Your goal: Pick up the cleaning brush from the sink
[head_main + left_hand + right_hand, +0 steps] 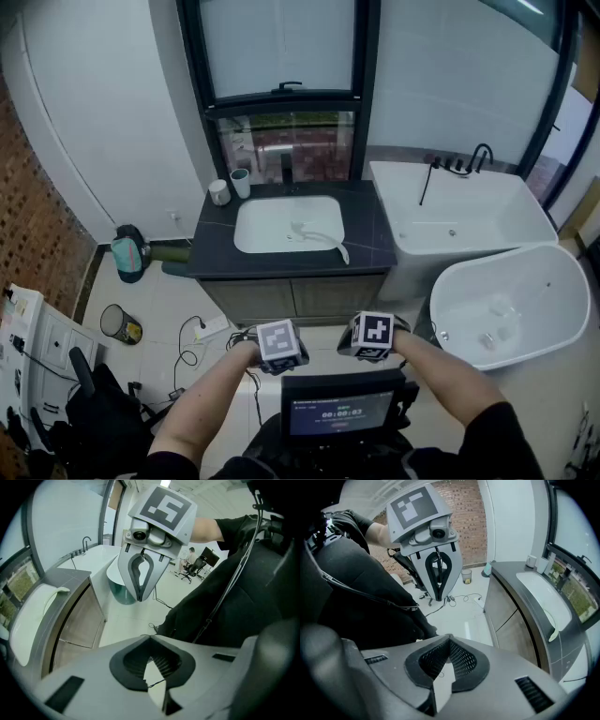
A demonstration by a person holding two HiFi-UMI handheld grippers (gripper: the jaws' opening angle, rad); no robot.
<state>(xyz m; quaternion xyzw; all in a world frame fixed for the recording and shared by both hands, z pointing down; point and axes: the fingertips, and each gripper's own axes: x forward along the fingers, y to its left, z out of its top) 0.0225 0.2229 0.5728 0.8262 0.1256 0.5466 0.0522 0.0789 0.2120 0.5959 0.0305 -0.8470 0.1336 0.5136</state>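
The white cleaning brush [317,236] lies in the sink [251,239], with its curved end reaching past the basin's right rim onto the dark surface [214,255]. Two cups [241,183] stand at the back left corner. My left tongs [150,638] and right tongs [450,638] hang near my body, well apart from the brush. Both are closed together, empty, and tipped steeply down.

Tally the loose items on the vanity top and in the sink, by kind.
cups: 2
brush: 1
total: 3
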